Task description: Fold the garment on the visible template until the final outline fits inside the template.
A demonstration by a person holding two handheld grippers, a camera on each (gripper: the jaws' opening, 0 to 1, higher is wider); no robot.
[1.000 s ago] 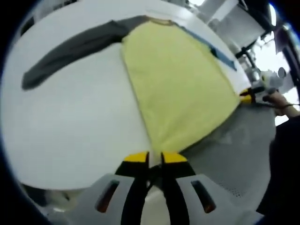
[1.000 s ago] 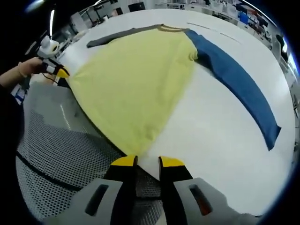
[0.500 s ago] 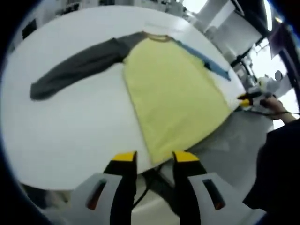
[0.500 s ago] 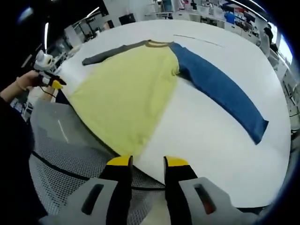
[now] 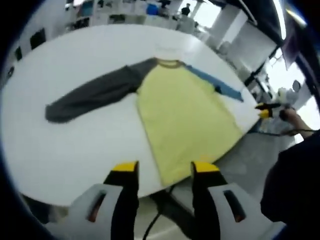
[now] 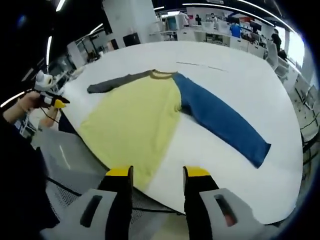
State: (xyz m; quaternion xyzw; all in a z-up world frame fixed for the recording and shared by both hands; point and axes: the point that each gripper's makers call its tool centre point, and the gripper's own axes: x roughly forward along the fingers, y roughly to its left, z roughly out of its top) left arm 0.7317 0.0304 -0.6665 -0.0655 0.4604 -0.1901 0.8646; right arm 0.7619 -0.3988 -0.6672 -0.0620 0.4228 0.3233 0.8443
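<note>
White desk [image 5: 65, 145] carries the garment [image 5: 182, 115] spread flat, its yellow body reaching the near edge. Left tool [image 5: 162, 167] hangs open and empty just short of the hem; right tool [image 6: 156, 172] likewise, jaws wide, gripping nothing. Grey sleeve [image 5: 92, 95] shows fully in the left gripper view, blue sleeve [image 6: 220, 122] fully in the right gripper view.

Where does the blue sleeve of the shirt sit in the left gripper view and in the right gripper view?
Left gripper view: blue sleeve is a thin strip right of centre, along the yellow body's far edge.
Right gripper view: blue sleeve runs broad from centre toward the lower right.
Shared landmark: the collar, where both sleeves meet.
</note>
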